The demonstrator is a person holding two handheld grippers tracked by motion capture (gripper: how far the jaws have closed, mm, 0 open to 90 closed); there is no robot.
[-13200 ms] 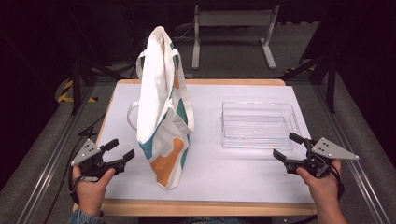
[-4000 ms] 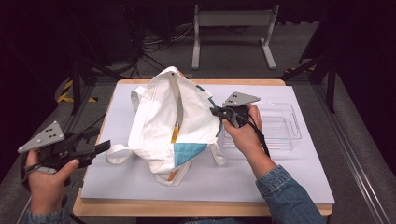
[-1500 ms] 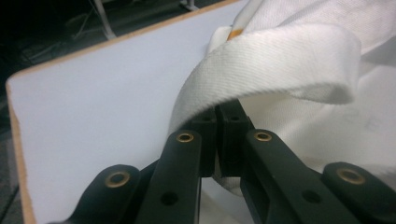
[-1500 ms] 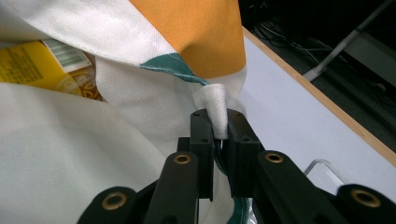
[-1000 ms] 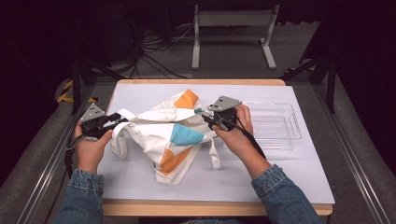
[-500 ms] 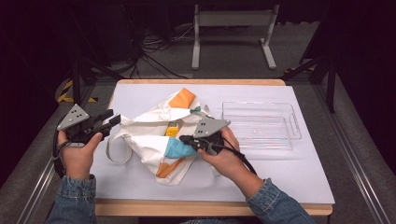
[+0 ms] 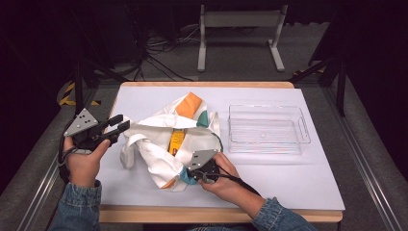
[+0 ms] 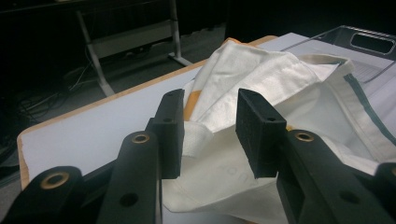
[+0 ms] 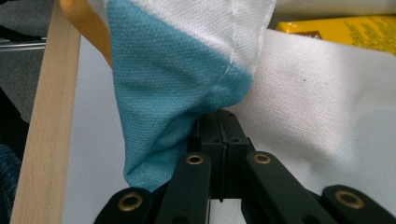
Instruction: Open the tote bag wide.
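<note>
A white tote bag (image 7: 154,149) with orange and teal patches lies crumpled on the table's left half. A yellow packet (image 7: 176,141) shows in its mouth. At the bag's left edge my left gripper (image 7: 123,124) has its jaws apart. They have just been closing, and in the left gripper view (image 8: 210,126) the bag's white hem (image 8: 205,135) lies in the gap without being pressed. My right gripper (image 7: 196,175) sits at the bag's near corner. In the right gripper view (image 9: 220,116) its jaws are together, pinching the teal cloth (image 9: 163,93). The yellow packet (image 9: 345,28) lies beyond.
A clear plastic tray (image 7: 303,130) stands on the right half of the white table top (image 7: 288,178); its handle rim (image 8: 369,39) shows far off in the left gripper view. The wooden table edge (image 9: 46,116) runs close beside the right gripper.
My right gripper has dropped toward me and to the left, to the bag's near corner, and shut on the cloth. My left hand has drawn left and risen slightly. The bag is more bunched.
</note>
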